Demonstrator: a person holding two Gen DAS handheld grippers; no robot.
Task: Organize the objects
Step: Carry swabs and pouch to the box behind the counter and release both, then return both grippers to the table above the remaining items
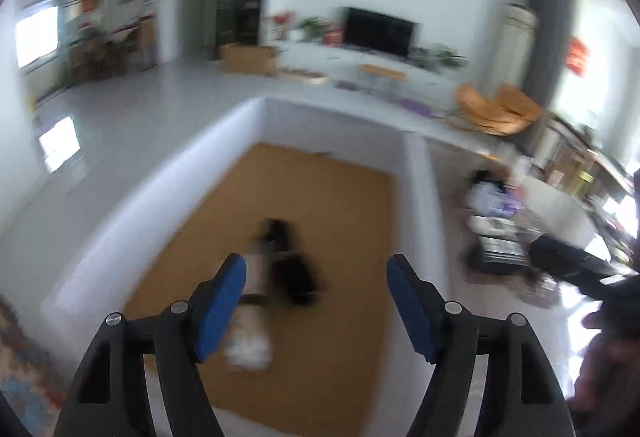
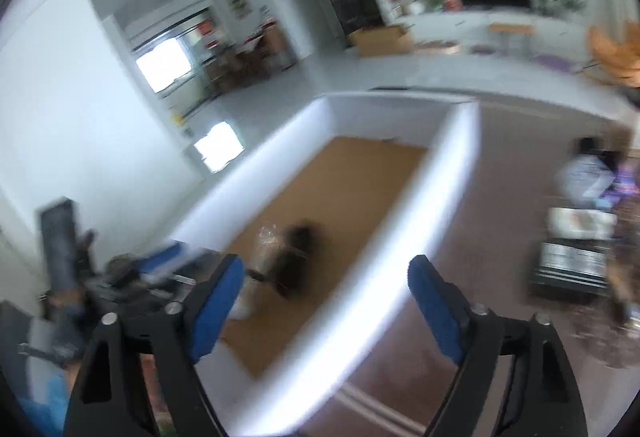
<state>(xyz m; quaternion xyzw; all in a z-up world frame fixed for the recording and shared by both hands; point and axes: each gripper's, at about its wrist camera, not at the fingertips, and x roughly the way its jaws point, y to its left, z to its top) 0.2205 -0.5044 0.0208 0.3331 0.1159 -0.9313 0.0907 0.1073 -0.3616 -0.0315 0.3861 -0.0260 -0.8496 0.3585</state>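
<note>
Below the left hand-held gripper point(image 1: 316, 301), a white box point(image 1: 160, 205) with a brown floor sits open to the camera, and both of this gripper's blue pads point(image 1: 222, 311) are spread wide with nothing between them. On the box floor lie two blurred things side by side and touching: a dark object point(image 1: 290, 269), just ahead of the gap between the pads, and a pale wrapped packet point(image 1: 250, 321) partly hidden behind the left pad. What either thing is cannot be told through the motion blur.

The right hand-held gripper point(image 2: 326, 301) also hangs with its fingers held apart and grips nothing. From its camera the white box point(image 2: 440, 189) lies ahead and to the left, with the box's near wall crossing between the two pads. The dark object point(image 2: 298, 257) rests on the brown floor inside, just ahead of the left pad point(image 2: 216, 311), and the clear-wrapped packet point(image 2: 266, 249) sits against its left side. Further left and lower, the other gripper shows as a blur of black and blue.

To the right of the box, on the brownish table point(image 2: 500, 237), a loose pile of things point(image 2: 580, 221) lies well apart from both grippers: pale packets and a dark striped item, too smeared to name. Beyond the box stand a television point(image 1: 378, 31), plants and a cardboard carton point(image 1: 248, 57).
</note>
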